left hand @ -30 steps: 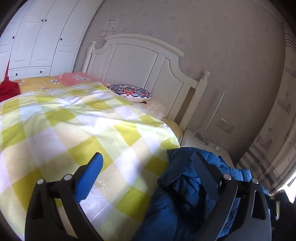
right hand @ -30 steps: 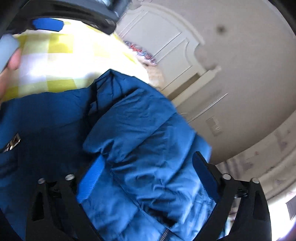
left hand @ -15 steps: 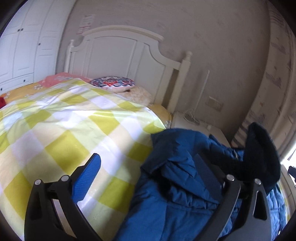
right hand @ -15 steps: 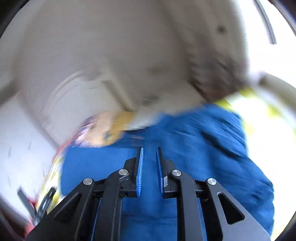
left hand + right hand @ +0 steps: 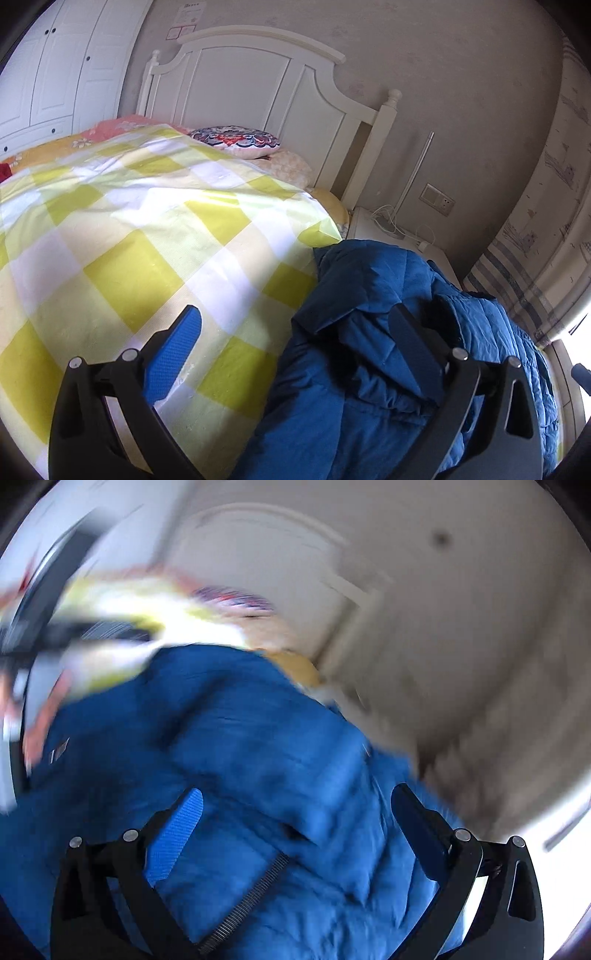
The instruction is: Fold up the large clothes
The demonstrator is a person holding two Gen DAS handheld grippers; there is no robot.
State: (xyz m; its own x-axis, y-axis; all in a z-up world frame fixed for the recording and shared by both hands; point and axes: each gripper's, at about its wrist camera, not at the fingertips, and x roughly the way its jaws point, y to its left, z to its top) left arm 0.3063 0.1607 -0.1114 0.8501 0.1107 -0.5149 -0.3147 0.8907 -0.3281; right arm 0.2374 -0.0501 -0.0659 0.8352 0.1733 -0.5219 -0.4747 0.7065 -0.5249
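A blue padded jacket [image 5: 369, 369] lies crumpled at the right edge of the bed, on the yellow-and-white checked cover [image 5: 147, 240]. My left gripper [image 5: 295, 332] is open just above the bed, its left finger over the cover and its right finger over the jacket. It grips nothing. The right wrist view is smeared by motion. There the jacket [image 5: 258, 757] fills the lower half, with its zipper [image 5: 251, 897] near the fingers. My right gripper [image 5: 299, 812] hovers over it with its jaws opening wide. Jacket cloth lies beneath them, and the pads do not press on it.
A white headboard [image 5: 258, 81] and a patterned pillow [image 5: 236, 138] are at the far end of the bed. A white nightstand [image 5: 373, 225] with cables stands right of the bed, a curtain [image 5: 535, 258] beyond it. White wardrobes [image 5: 55, 74] line the far left.
My right gripper was shut half a second ago and now stands wide open over the jacket after a fast swing. The dark shape over the jacket's right side in the left view is gone.
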